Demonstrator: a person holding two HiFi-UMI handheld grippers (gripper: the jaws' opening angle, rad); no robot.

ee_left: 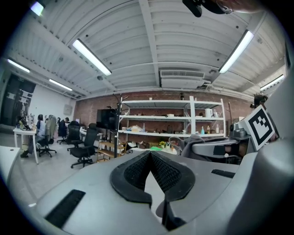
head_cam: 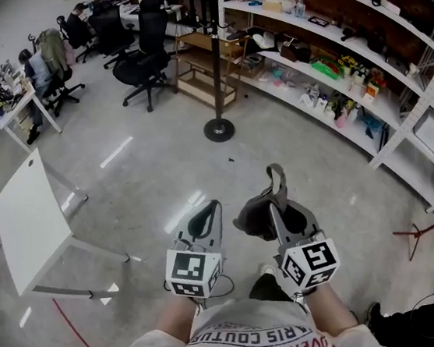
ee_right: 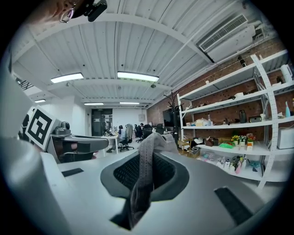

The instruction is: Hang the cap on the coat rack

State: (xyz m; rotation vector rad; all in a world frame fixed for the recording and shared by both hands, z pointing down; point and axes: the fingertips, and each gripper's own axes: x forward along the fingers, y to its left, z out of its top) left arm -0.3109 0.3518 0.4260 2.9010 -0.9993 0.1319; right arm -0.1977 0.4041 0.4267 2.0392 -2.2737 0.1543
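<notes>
A dark grey cap [head_cam: 251, 216] hangs at waist height over the floor, and my right gripper [head_cam: 278, 203] is shut on it. In the right gripper view a grey strip of the cap [ee_right: 143, 172] runs up between the pads of the right gripper [ee_right: 148, 153]. My left gripper [head_cam: 207, 219] hovers just left of the cap, shut with nothing in it; its pads meet at the tip of the left gripper [ee_left: 150, 155]. The coat rack [head_cam: 216, 59], a black pole on a round base [head_cam: 219, 129], stands a few steps ahead by the shelves.
Long white shelves [head_cam: 327, 45] full of small items curve along the right. A white table [head_cam: 27, 223] stands at the left. Black office chairs [head_cam: 144, 60] and seated people at desks fill the far left. A red stand [head_cam: 420, 230] lies at the right.
</notes>
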